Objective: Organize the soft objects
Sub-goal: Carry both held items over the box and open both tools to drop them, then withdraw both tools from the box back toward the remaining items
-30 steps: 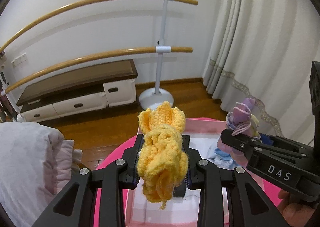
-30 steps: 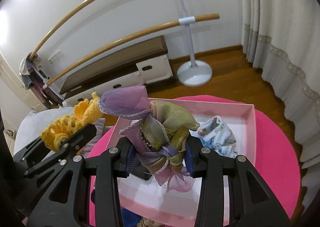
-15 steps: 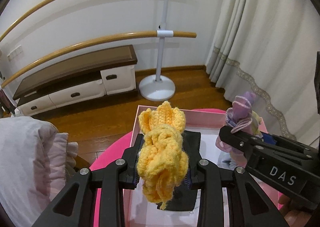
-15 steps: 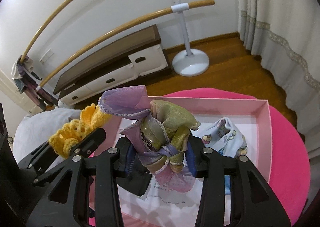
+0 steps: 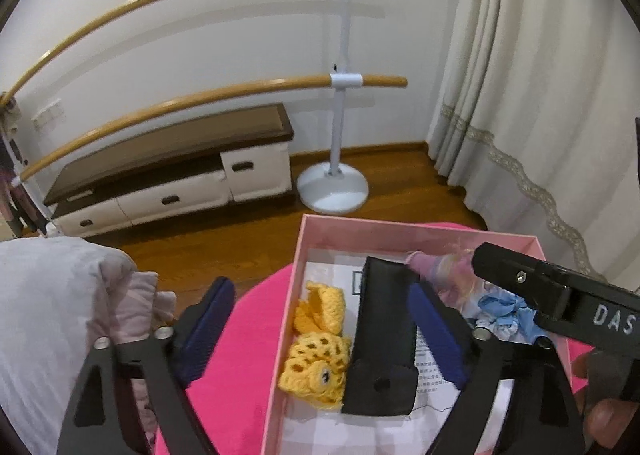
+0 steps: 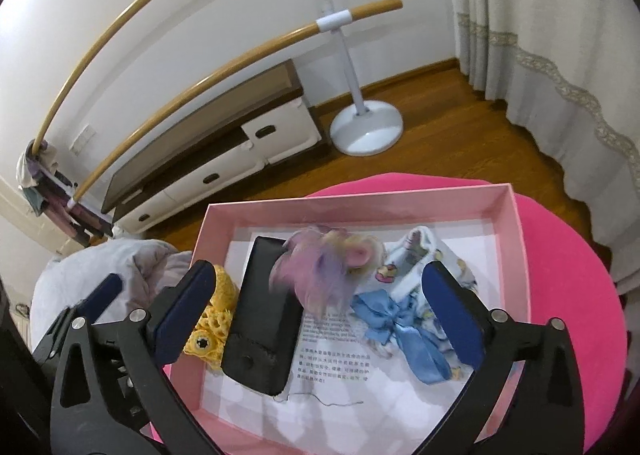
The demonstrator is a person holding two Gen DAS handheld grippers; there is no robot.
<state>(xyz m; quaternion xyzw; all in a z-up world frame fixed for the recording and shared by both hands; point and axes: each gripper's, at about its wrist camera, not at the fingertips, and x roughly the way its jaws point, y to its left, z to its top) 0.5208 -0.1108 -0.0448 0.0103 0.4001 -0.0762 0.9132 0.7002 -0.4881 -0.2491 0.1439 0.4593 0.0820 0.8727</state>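
Below the left gripper, jaws opening and empty, a light, floppy yellow crochet piece lies in the pink box, easiest pinched mid-bundle, while a blurred purple organza bow drops beneath the opening, empty right gripper.

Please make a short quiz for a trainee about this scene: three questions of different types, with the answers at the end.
1. True or false: the yellow crochet piece lies inside the pink box.
2. Multiple choice: what lies between the crochet piece and the purple organza piece? A) a black case B) a blue ribbon bow C) nothing
3. Fill in: the jaws of the left gripper and the right gripper are both ____.

Key: 1 true; 2 A; 3 opening, with nothing pressed between the pads.
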